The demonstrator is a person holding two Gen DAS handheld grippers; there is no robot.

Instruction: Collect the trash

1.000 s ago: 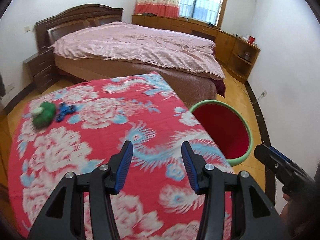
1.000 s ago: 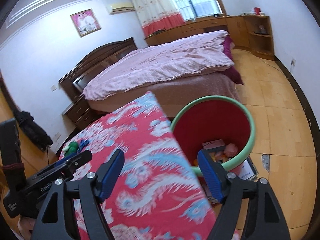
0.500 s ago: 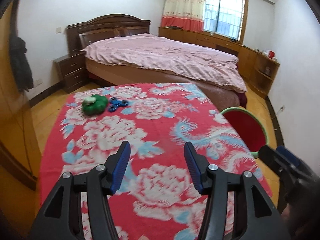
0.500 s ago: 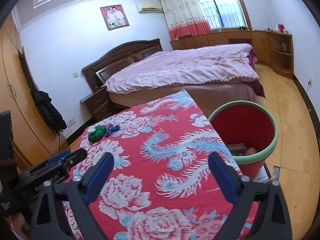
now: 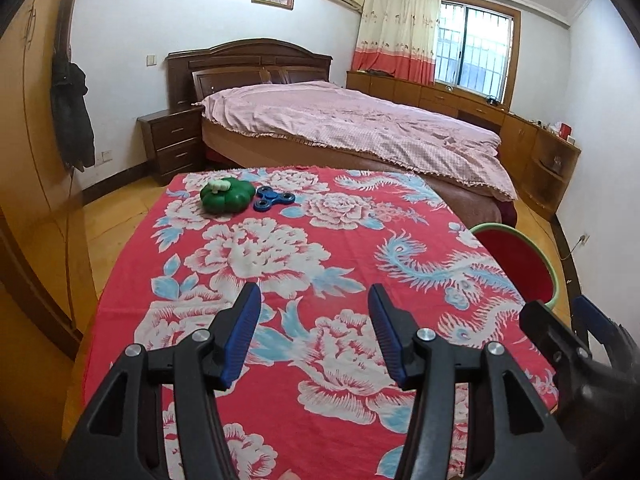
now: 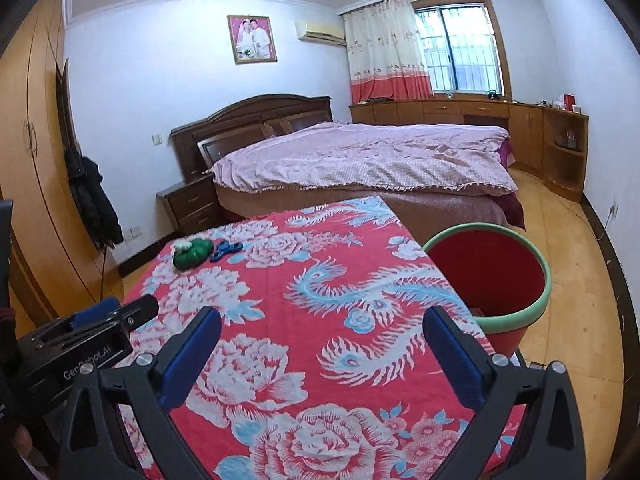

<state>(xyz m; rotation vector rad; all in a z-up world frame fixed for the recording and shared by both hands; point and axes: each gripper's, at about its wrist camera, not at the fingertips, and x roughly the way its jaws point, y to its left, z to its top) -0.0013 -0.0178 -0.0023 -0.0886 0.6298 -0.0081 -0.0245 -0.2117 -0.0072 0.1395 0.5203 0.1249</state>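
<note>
Behind our desk (image 5: 280,280), draped in a red floral cloth, we are seeing a pink-quilted wooden bed (image 5: 352,128). Beside the desk's right edge is standing a red, green-rimmed plastic bin (image 6: 516,280). We are holding the left hand-held gripper (image 5: 314,340) and right hand-held gripper (image 6: 322,354) wide, empty. A green lobed plastic toy (image 5: 226,197) is touching a blue fidget spinner (image 5: 274,199) at the far left corner.

Both wrist cams sit low at the near end of the table (image 5: 280,264), facing the bed (image 5: 352,128). Right cam looks from further right. Shared: table, bed, red bin (image 6: 492,276).
</note>
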